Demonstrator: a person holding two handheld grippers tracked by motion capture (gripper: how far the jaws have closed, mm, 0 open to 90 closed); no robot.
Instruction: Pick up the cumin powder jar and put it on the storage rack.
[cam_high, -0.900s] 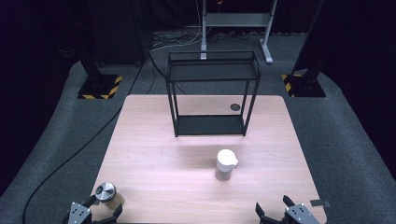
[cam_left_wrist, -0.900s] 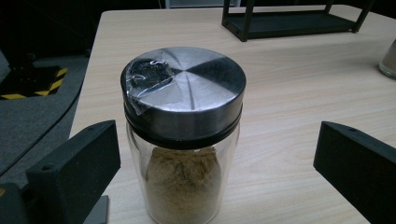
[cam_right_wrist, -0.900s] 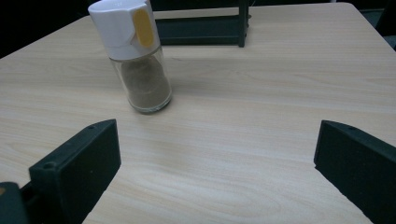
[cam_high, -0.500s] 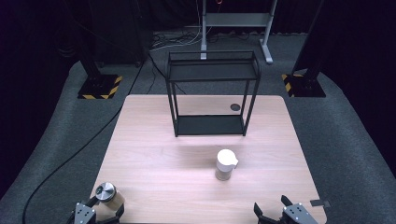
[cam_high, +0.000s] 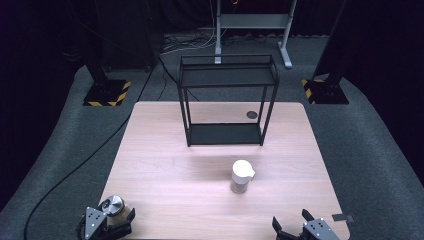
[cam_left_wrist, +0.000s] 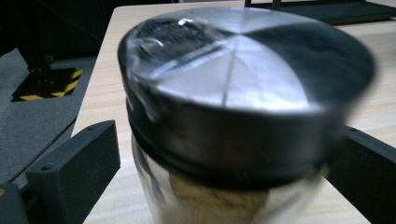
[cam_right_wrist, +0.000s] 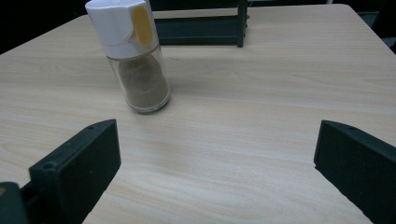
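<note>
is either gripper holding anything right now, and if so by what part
Nothing is gripped yet. The left gripper is open with its jaws either side of the metal-lidded jar, below the lid. The right gripper is open, short of the white-capped shaker.

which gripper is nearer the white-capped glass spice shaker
Right. The right gripper sits just beyond the white-capped glass spice shaker, jaws open; the left gripper is at the table's far corner.

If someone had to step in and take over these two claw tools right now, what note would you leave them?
Left gripper: open, jaws on either side of the metal-lidded spice jar at the table's near left corner, not yet closed.
Right gripper: open, holding nothing, at the near right edge.
White-capped spice shaker: upright mid-table, before the black shelf rack.
Done: nothing moved.
Left: probably grip both jars; likely shelve them.
</note>
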